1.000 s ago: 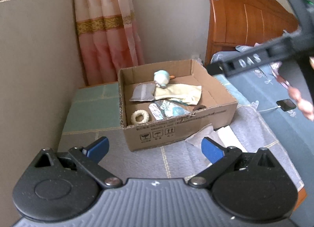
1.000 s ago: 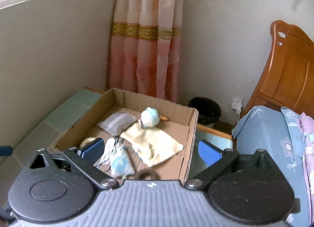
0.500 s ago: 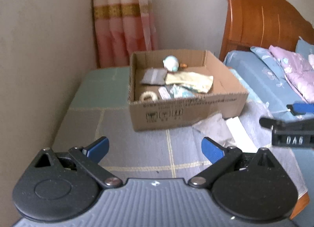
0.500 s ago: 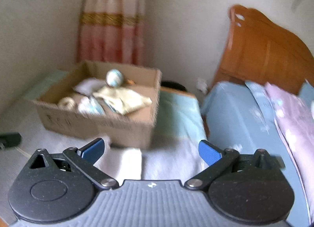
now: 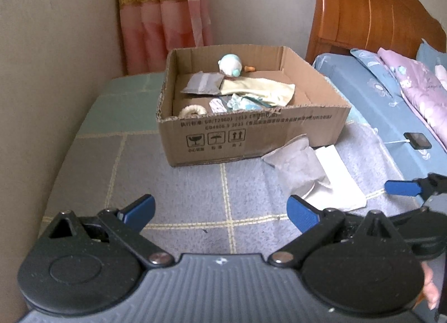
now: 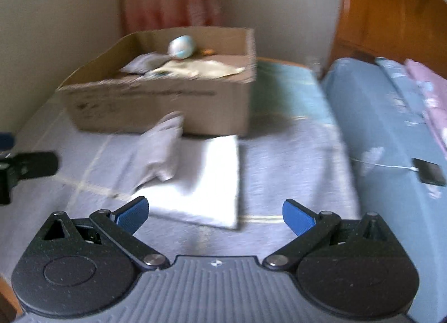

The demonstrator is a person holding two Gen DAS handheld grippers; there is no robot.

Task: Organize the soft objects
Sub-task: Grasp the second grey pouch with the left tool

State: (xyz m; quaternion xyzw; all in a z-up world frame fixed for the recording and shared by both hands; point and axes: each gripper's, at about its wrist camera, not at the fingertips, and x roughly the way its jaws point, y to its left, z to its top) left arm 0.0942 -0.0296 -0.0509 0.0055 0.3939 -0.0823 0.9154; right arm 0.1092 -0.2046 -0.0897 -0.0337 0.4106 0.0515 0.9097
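A cardboard box (image 5: 251,132) stands on a checked grey cloth (image 5: 173,188). It holds a round pale blue plush (image 5: 229,64), a grey pouch (image 5: 204,84), a cream cloth (image 5: 259,91) and a white ring (image 5: 192,110). A crumpled grey cloth (image 5: 296,163) and a flat white cloth (image 5: 338,183) lie on the table in front of the box; they also show in the right wrist view, the grey (image 6: 159,149) and the white (image 6: 206,180). My left gripper (image 5: 220,212) is open and empty, short of the box. My right gripper (image 6: 215,212) is open and empty above the white cloth's near edge.
A wall runs along the left. A pink curtain (image 5: 164,15) hangs behind the box. A bed with blue bedding (image 5: 385,105), a wooden headboard (image 5: 371,15) and a phone on a cable (image 5: 417,139) lies on the right.
Both grippers pulled back from the box and came lower. The right gripper swung from over the box down toward the cloths in front of it. Both stayed open.
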